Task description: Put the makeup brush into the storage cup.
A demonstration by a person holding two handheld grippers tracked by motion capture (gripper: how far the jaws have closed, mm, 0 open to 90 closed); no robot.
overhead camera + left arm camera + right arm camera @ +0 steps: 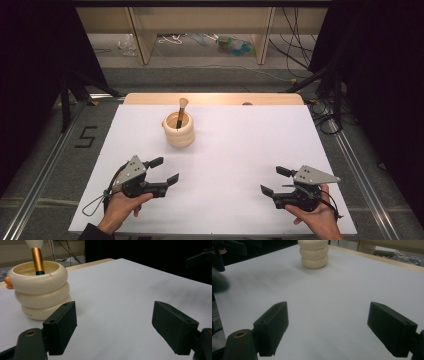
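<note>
Up close, gold-banded brush (38,257) inside holder (41,290).

A white-topped table in a dark-curtained recording bay

The white table top (240,165) sits on a grey floor (45,165), with a strip of pale wood (215,98) along its far edge. Left of the table a black figure 5 (86,136) is marked on the floor beside a metal rail (42,172). Black curtains (30,75) hang on both sides of the table. Beyond it stands a pale wooden frame (145,40), with loose cables (295,50) and clutter (232,45) underneath.
</note>
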